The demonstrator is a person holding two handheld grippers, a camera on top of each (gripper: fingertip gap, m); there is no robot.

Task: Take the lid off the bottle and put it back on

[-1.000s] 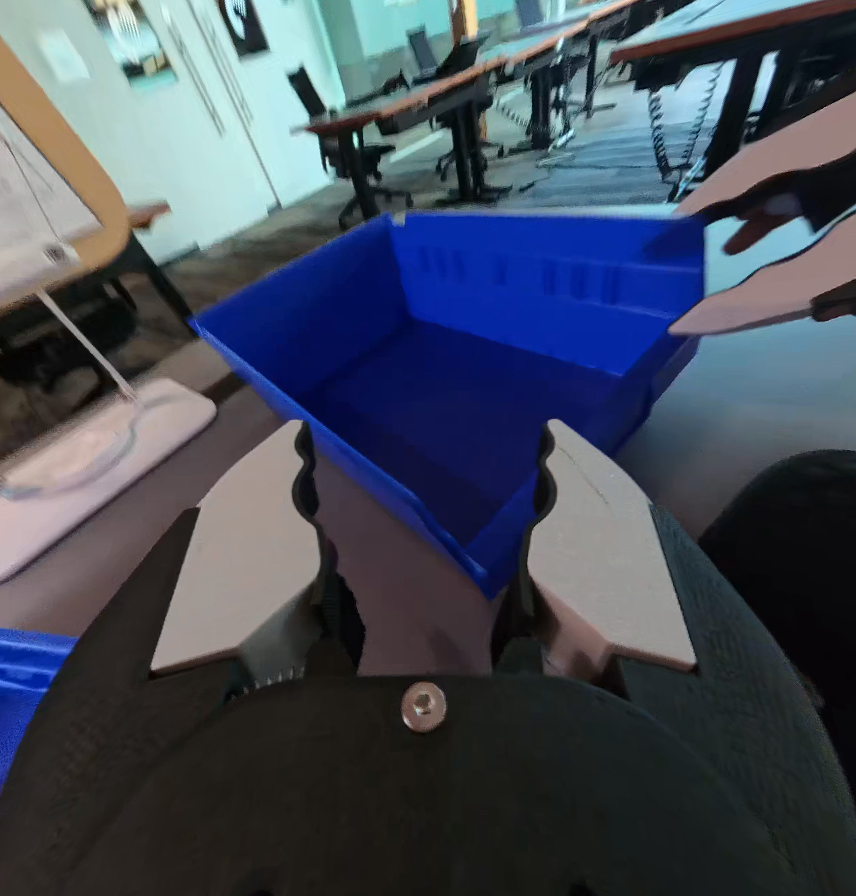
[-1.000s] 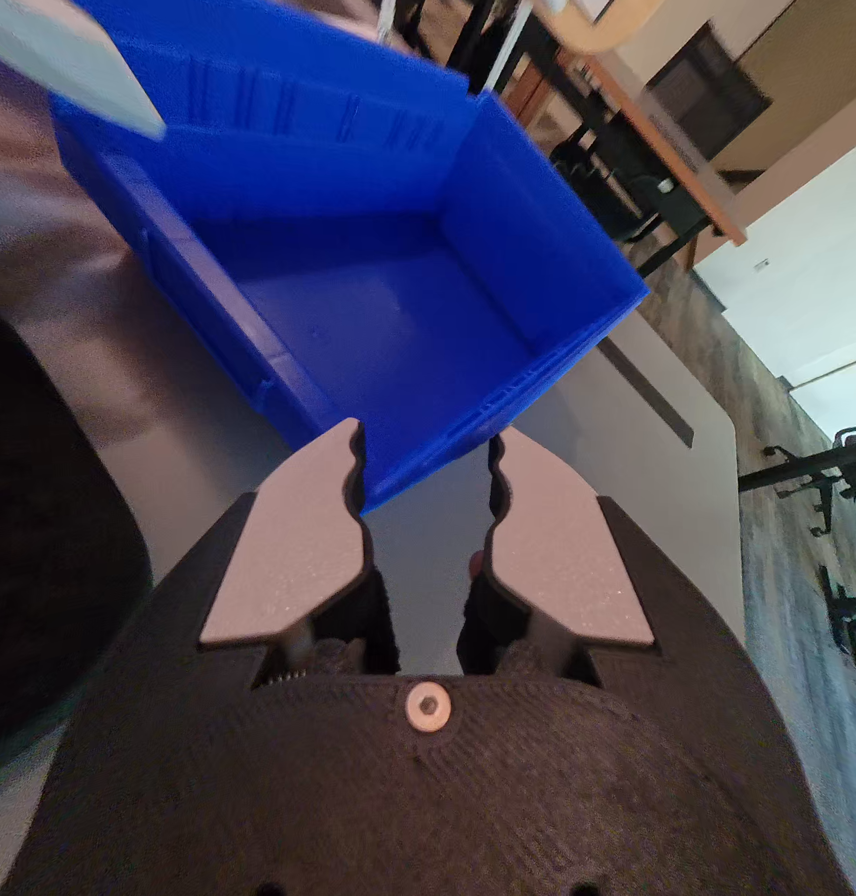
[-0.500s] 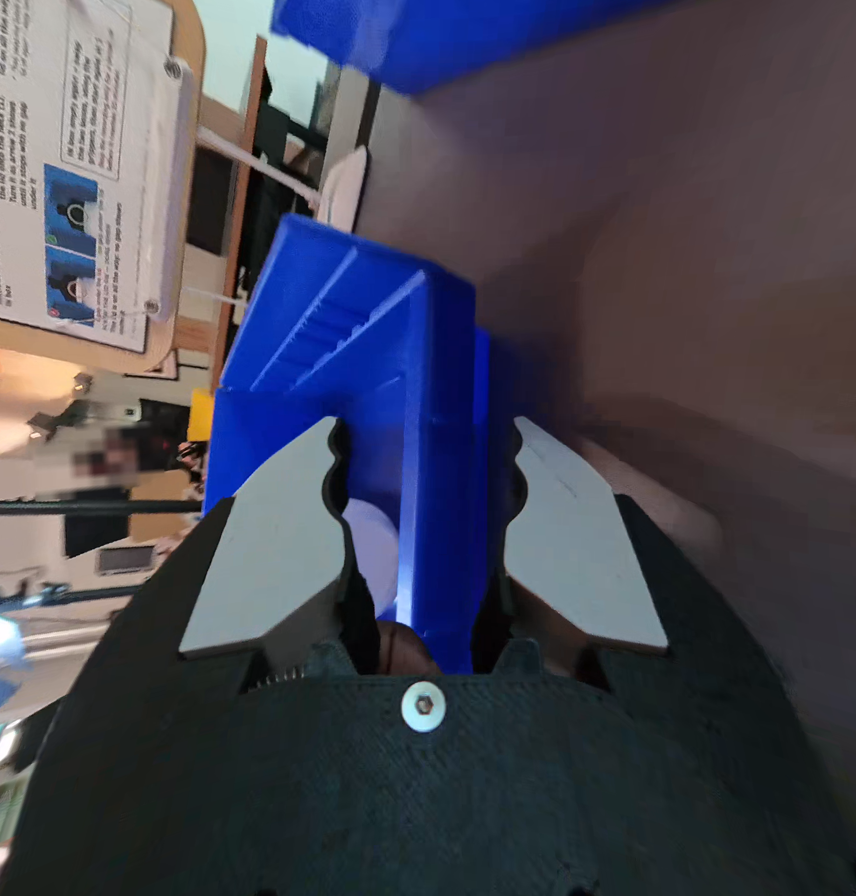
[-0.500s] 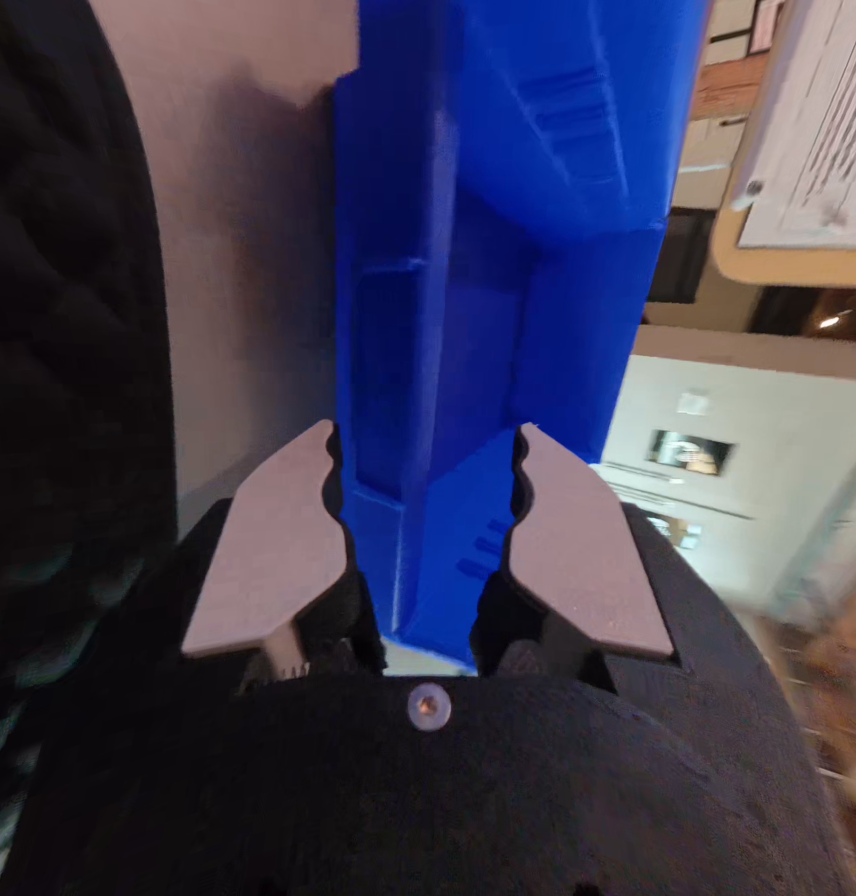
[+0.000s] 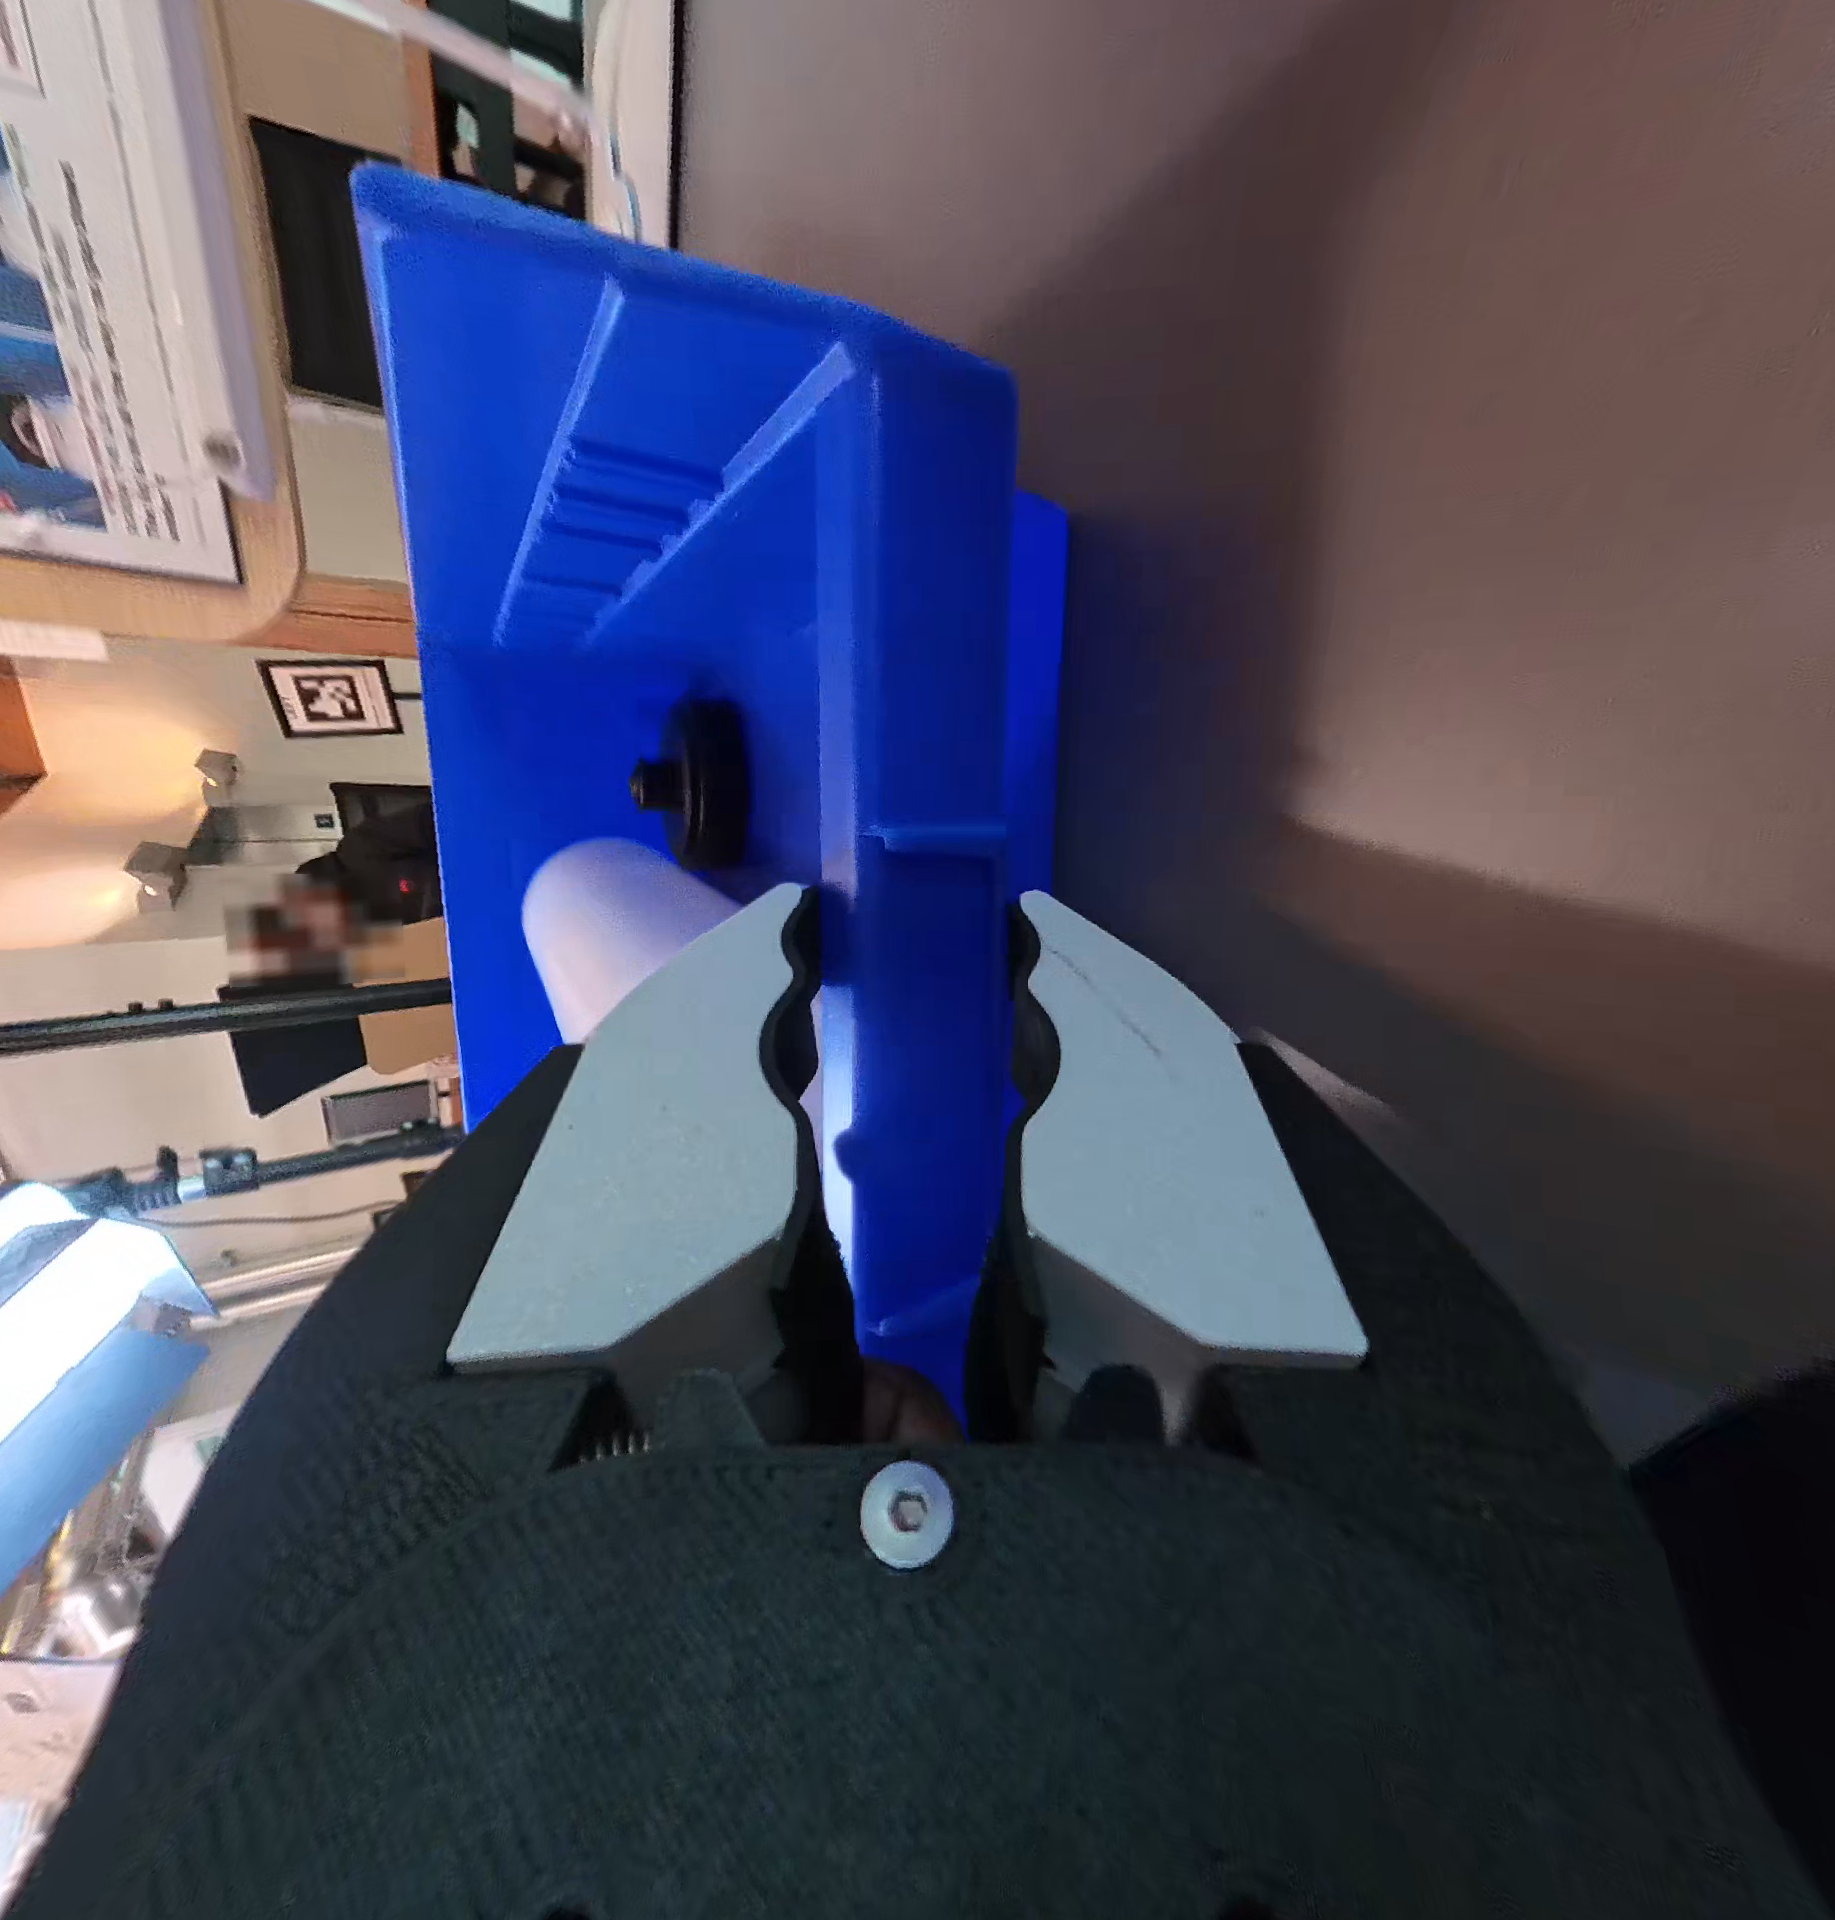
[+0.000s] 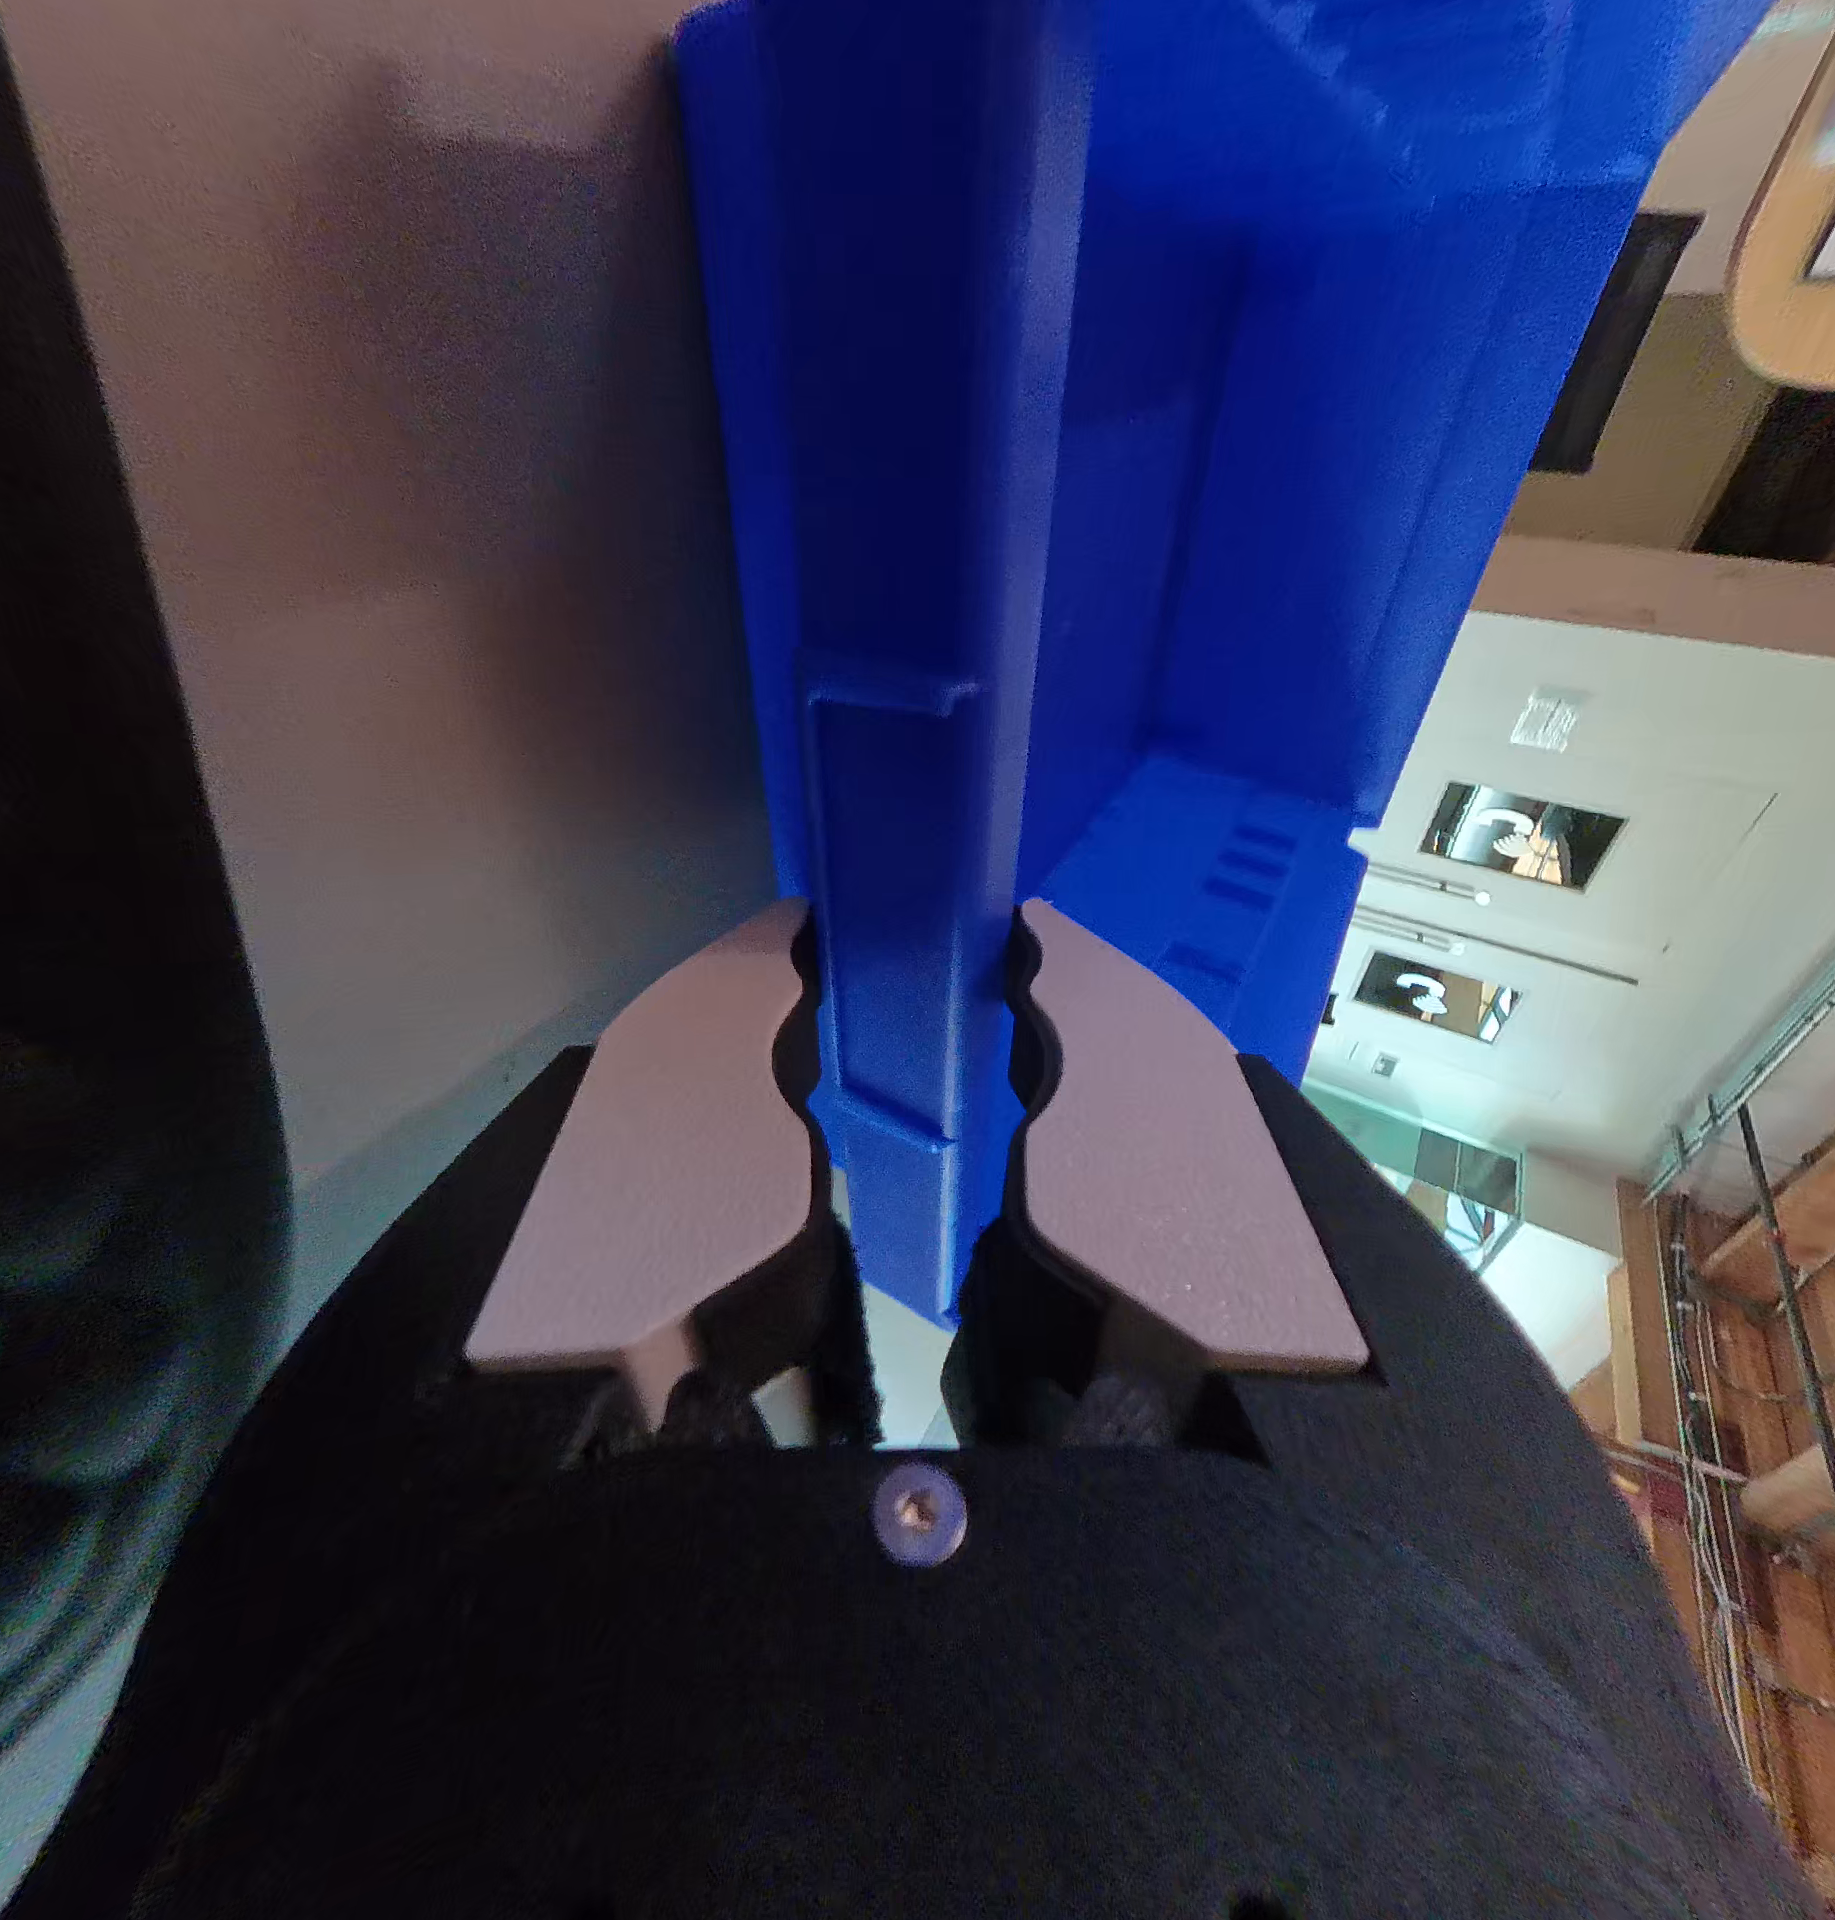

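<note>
A white bottle (image 5: 622,920) lies inside a blue bin (image 5: 622,436), with a black lid (image 5: 700,795) lying loose beside its far end. My left gripper (image 5: 911,914) is rolled on its side and closed on this bin's near wall, one finger inside by the bottle and one outside. My right gripper (image 6: 911,925) is also rolled on its side and closed on a blue bin's (image 6: 1308,416) near wall. No bottle or lid shows in the right wrist view. I cannot tell whether both grippers hold the same bin.
The bins rest on a grey table (image 5: 1412,416). A dark rounded shape (image 6: 61,831) sits close beside the right gripper. An instruction board (image 5: 92,312) stands behind the bin. A person stands far off in the room. One gripper's finger ends stand about 35 cm off the other's.
Both grippers turned from the empty bin, rolled onto their sides, moved over a bin's near wall and narrowed onto it. The bottle and lid came into the left wrist view.
</note>
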